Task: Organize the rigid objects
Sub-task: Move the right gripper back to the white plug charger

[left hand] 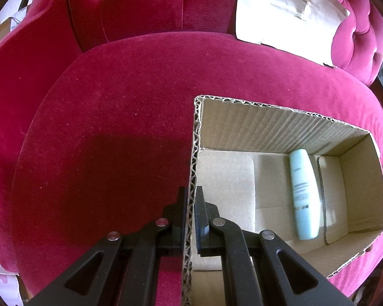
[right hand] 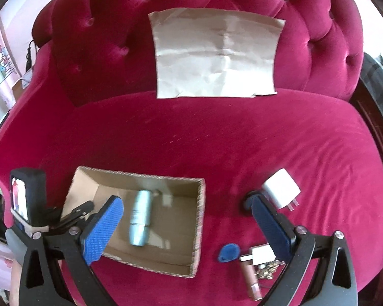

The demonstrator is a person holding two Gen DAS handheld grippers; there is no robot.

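A pale blue cylindrical bottle [left hand: 306,194] lies on its side on the floor of an open cardboard box [left hand: 268,125], toward the box's right end in the left wrist view. The box sits on the seat cushion of a crimson velvet tufted armchair [left hand: 115,127].

The left gripper [left hand: 190,204] is closed on the box's left wall, one finger outside and one inside the corrugated edge. The right gripper [right hand: 186,213] is wide open and holds nothing; its blue-padded left finger [right hand: 102,229] hangs over the box's left end, its right finger over the cushion beside the box.

Seen only from the right wrist: a white plug-in charger [right hand: 280,191] on the cushion, well right of the box and just beside the right finger's tip; a blue teardrop key fob [right hand: 228,252] near the box's right wall; a second white plug [right hand: 260,256], a pinkish-brown cosmetic tube [right hand: 251,278] and a small gold-coloured item [right hand: 268,271] clustered close together under the right finger. The left gripper's body shows at the box's left end.

A creased sheet of brown paper [right hand: 217,53] leans against the backrest in both views.
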